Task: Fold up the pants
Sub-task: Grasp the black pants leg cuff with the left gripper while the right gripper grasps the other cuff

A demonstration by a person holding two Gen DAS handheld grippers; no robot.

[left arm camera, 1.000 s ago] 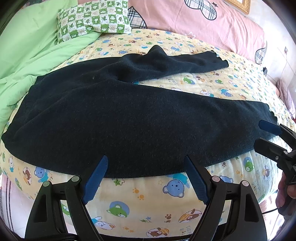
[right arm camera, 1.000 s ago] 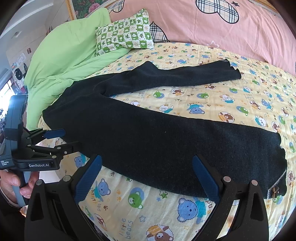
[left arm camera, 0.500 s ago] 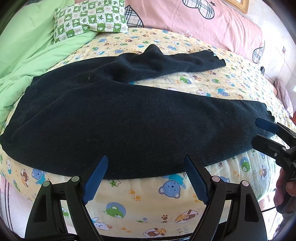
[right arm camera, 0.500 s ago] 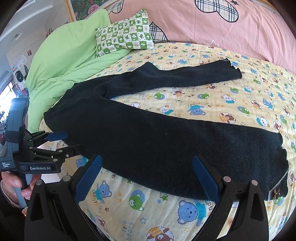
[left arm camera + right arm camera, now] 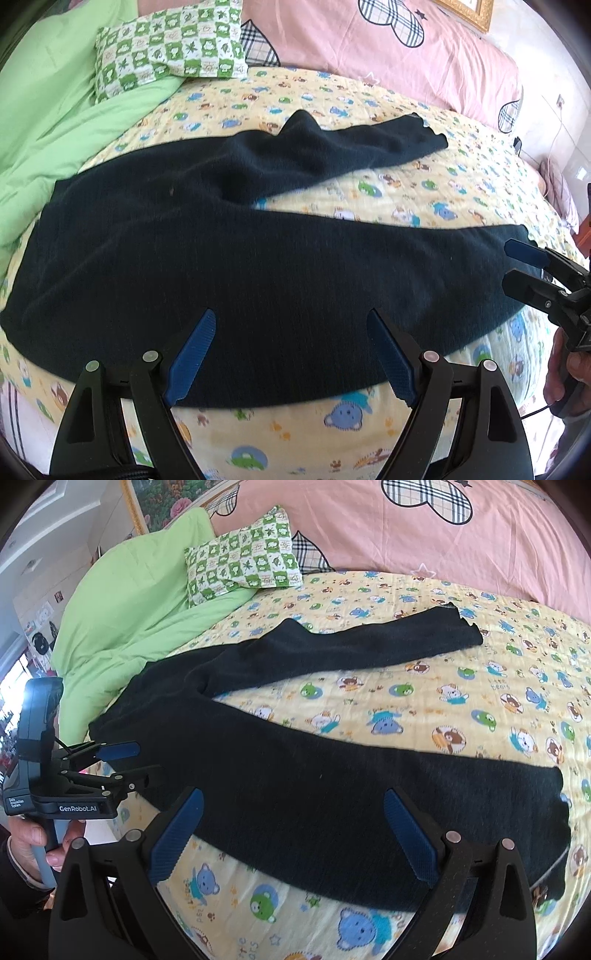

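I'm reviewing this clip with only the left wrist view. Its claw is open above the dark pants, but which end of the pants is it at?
Observer: The right wrist view shows the left claw at the waist end of the pants, next to the green blanket.
Operator: Who steers it?
Observer: A hand grips its handle from below.
Operator: Does the near leg lie flat?
Observer: Mostly, but the near cuff appears to droop over the bed edge.
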